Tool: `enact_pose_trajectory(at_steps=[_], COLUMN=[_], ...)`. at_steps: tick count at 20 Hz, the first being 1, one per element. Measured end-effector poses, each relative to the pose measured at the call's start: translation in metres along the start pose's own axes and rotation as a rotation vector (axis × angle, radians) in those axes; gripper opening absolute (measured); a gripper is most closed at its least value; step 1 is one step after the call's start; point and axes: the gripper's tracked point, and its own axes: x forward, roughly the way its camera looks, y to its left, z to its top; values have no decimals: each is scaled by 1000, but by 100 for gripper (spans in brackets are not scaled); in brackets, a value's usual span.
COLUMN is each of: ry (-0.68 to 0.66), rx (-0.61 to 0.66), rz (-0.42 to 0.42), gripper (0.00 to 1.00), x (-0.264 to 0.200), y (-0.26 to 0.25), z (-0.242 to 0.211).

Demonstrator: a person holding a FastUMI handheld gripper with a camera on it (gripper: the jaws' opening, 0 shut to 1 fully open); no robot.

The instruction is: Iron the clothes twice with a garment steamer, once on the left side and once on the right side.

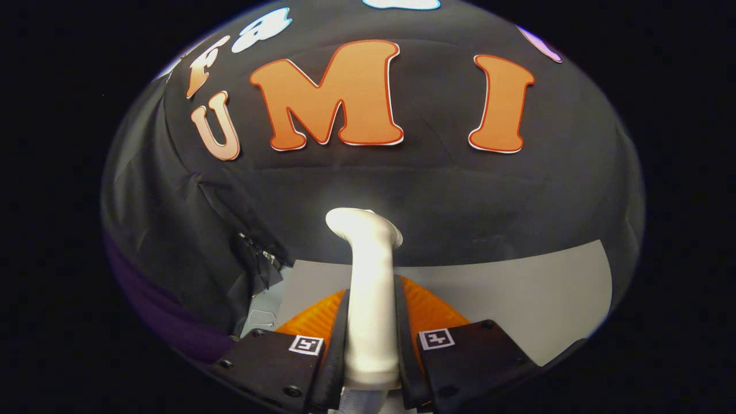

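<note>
I see the garment steamer (368, 299) as a smooth white handle standing upright between my gripper (371, 339) fingers, both of which press against its sides. Its top rises well beyond the fingertips and bends over into a rounded head that tips toward the right. At its base, low between the fingers, the white body ends in a rounded edge with a paler, ribbed piece just below it that I cannot make out clearly.
</note>
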Motion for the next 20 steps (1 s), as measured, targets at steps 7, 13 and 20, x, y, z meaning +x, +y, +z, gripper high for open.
enact_pose_trajectory(at_steps=[7,13,20], ry=[-199,-370,-555], rx=[28,89,124], rz=[-144,-233,-335], gripper=[47,47,47], x=[-78,-179,-300], y=[-11,-5,27], z=[17,6,-34])
